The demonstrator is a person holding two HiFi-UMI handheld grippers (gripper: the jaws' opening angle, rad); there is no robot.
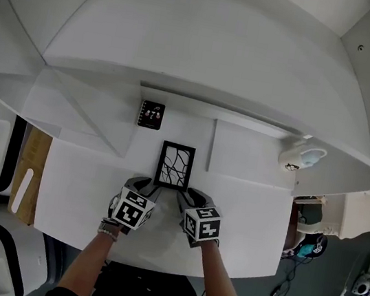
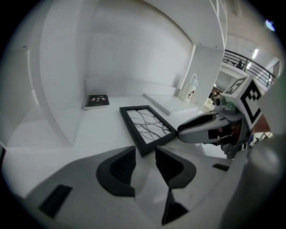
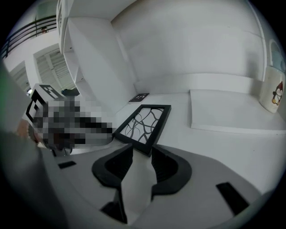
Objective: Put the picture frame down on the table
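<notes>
A black picture frame (image 1: 174, 165) with a white branching pattern lies flat on the white table (image 1: 244, 216). My left gripper (image 1: 152, 189) is at its near left corner. In the left gripper view the jaws (image 2: 145, 152) stand narrow, and the frame (image 2: 147, 123) fills the gap between them, touching both pads. My right gripper (image 1: 181, 195) is at the near right corner. Its jaws (image 3: 142, 150) stand open, and the corner of the frame (image 3: 144, 121) pokes between them with room on each side.
A small black notebook (image 1: 150, 115) lies behind the frame by the back wall. At the back right a white mug (image 1: 302, 157) with a penguin print stands on a low raised white slab (image 3: 223, 112). White cabinet walls close in at the back and left.
</notes>
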